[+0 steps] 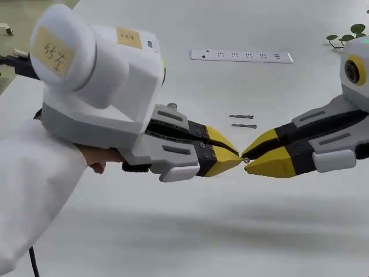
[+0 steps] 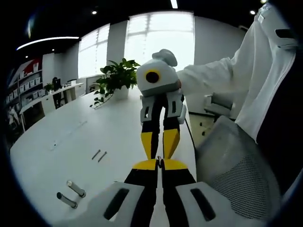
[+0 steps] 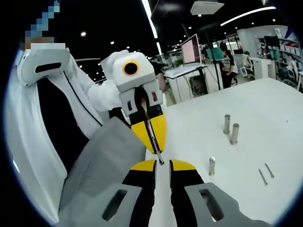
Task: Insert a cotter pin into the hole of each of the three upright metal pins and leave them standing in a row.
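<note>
Left gripper [image 1: 236, 157] holds cotter pin [image 3: 152, 137] at right gripper [image 3: 163, 164].

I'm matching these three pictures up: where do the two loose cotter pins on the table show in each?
Head view: loose cotter pins lie just above centre.
Left gripper view: lower left.
Right gripper view: lower right.
Shared landmark: metal pins near them in both gripper views.

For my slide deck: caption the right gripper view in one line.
Left gripper holds a cotter pin out to the right gripper; three metal pins stand on the table beyond.
</note>
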`<control>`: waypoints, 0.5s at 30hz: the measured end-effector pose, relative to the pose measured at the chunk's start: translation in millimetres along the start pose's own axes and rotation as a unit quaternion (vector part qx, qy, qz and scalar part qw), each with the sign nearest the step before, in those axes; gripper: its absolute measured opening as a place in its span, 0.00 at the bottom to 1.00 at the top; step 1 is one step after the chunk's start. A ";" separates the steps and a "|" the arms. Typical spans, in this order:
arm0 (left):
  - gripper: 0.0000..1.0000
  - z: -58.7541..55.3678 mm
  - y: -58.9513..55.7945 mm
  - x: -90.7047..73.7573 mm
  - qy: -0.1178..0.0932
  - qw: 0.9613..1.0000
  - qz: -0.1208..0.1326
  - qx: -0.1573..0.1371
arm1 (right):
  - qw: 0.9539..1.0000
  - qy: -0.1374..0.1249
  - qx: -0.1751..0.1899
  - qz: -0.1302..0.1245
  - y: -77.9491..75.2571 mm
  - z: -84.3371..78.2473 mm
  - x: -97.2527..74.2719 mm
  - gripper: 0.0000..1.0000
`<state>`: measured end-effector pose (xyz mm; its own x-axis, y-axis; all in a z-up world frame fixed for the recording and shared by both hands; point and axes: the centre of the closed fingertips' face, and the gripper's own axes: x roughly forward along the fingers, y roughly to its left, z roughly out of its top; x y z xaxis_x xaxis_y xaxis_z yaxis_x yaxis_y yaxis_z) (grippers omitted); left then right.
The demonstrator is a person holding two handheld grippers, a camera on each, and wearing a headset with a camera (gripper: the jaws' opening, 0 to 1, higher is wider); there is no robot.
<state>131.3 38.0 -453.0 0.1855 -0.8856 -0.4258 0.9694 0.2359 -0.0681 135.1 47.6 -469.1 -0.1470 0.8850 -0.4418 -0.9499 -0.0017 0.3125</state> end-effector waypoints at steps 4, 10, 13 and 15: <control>0.00 0.9 -1.8 -0.4 -0.002 1.000 -0.004 0.005 | 1.000 0.010 -0.012 0.013 4.4 0.3 5.1 0.00; 0.00 -0.1 -3.3 -2.3 -0.001 1.000 -0.008 0.011 | 0.999 0.026 -0.023 0.023 8.0 -2.5 6.7 0.00; 0.00 -0.4 -4.0 -2.7 -0.002 1.000 -0.009 0.014 | 0.999 0.029 -0.025 0.024 9.2 -2.3 6.5 0.00; 0.00 -1.3 -3.8 -3.1 -0.002 1.000 -0.009 0.016 | 0.999 0.031 -0.025 0.024 9.8 -2.4 6.3 0.00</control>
<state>126.8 40.4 -452.5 0.1684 -0.8912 -0.4212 0.9772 0.2070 -0.0472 124.2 52.0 -470.9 -0.2071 0.8526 -0.4798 -0.9541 -0.0677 0.2916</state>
